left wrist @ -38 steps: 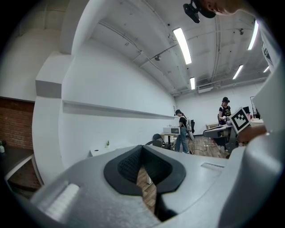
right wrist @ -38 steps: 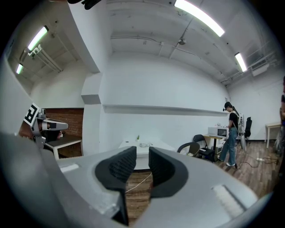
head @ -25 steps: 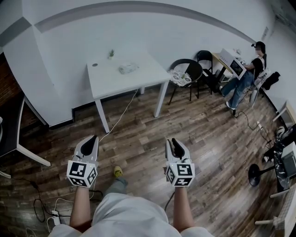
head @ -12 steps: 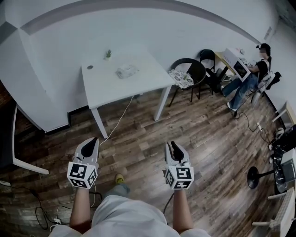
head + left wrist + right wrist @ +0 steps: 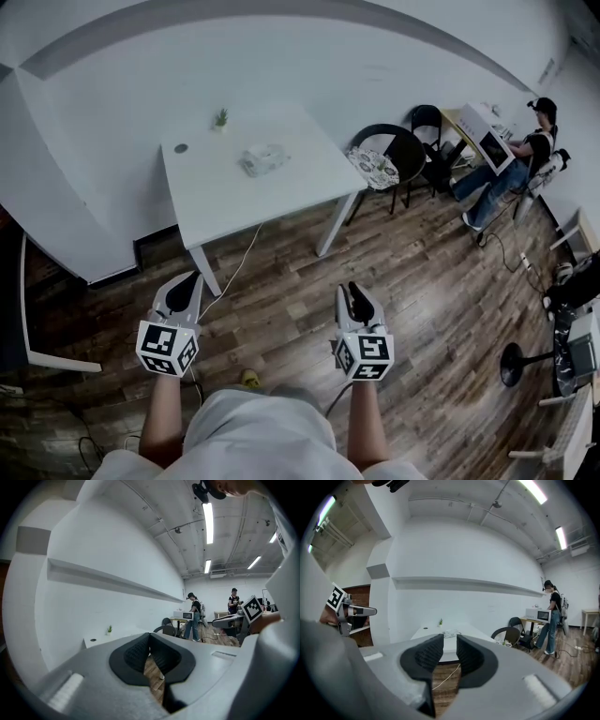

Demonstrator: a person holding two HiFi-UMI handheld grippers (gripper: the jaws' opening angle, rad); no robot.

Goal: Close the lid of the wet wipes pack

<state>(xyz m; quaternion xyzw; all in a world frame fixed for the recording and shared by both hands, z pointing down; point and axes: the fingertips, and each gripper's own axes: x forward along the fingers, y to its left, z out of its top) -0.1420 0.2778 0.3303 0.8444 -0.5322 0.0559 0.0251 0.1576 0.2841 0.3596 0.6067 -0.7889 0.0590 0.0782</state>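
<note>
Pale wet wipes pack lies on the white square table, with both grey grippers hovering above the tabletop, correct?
No. The pale wet wipes pack lies on the white square table, but the left gripper and right gripper hover above the wooden floor, short of it; the head view shows this.

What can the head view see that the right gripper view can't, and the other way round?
Only the head view shows the person's forearms and the marker cube on the right gripper, seen from above. Only the right gripper view shows the ceiling lights and a close look along that gripper's jaws, which stand slightly apart with nothing between them. Both views share the white table with the wet wipes pack and small plant on it, the black chair, and the left gripper.
</note>
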